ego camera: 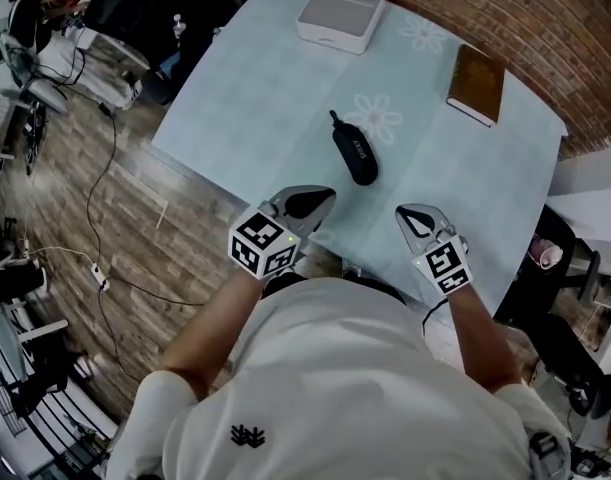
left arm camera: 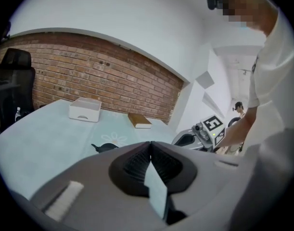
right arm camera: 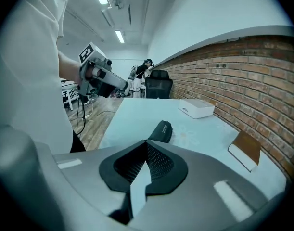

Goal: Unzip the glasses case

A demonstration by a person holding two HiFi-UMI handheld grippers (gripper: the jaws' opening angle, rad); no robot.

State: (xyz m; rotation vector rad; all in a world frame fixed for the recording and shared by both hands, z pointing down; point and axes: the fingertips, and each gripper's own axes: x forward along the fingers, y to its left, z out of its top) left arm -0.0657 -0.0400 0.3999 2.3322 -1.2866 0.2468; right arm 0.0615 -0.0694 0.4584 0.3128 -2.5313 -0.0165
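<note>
A black zipped glasses case (ego camera: 354,152) lies closed in the middle of the pale blue table (ego camera: 265,98), its zip pull at the far left end. The case also shows in the left gripper view (left arm camera: 104,147) and the right gripper view (right arm camera: 161,130), beyond the jaws. My left gripper (ego camera: 313,199) hovers at the table's near edge, left of and nearer than the case, jaws pressed together on nothing. My right gripper (ego camera: 417,217) hangs to the case's near right, jaws likewise shut and empty. Neither gripper touches the case.
A white box (ego camera: 341,11) stands at the table's far edge. A brown book (ego camera: 476,83) lies at the far right by the brick wall (ego camera: 545,28). Office chairs and cables (ego camera: 105,188) crowd the wooden floor to the left.
</note>
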